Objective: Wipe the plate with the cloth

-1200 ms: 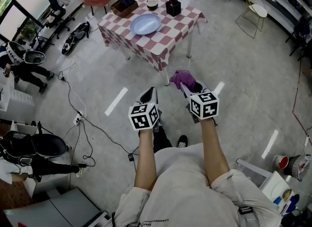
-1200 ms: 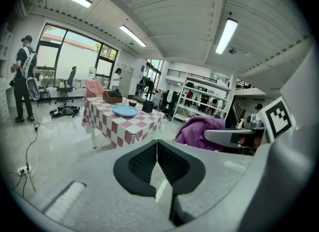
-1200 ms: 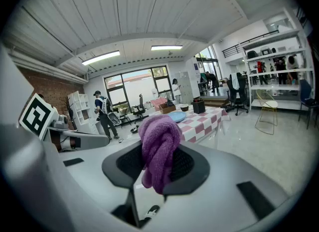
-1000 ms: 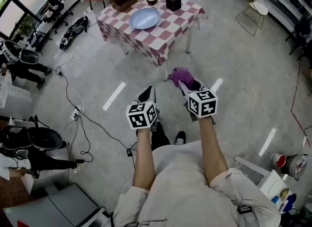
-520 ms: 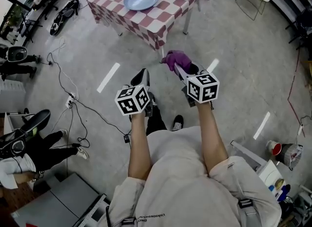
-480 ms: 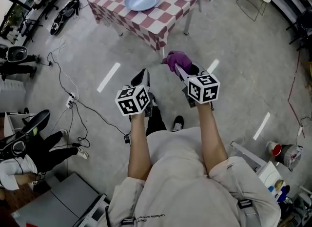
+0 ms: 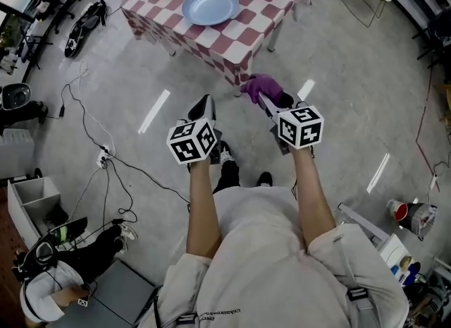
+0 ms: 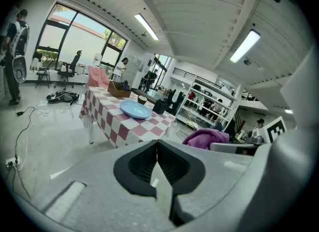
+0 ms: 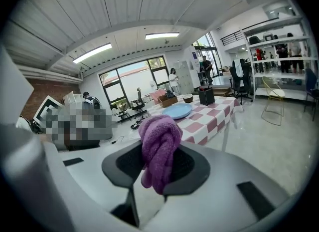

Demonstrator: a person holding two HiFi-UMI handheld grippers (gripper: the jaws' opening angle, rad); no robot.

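Moved nearer the checkered counter (image 7: 257, 34) since a second ago, yet well short of it. Finds the blue plate (image 7: 211, 5) lying there untouched. Holds the left hand-held gripper (image 8: 157, 161) closed on nothing, the right hand-held gripper (image 9: 158, 163) clamped on the purple cloth (image 9: 159, 141). Judging by that: cloth fetched, approach and all wiping left.

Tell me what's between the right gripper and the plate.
Head view: just floor and checkered tablecloth lie between the right gripper, holding the cloth, and the plate.
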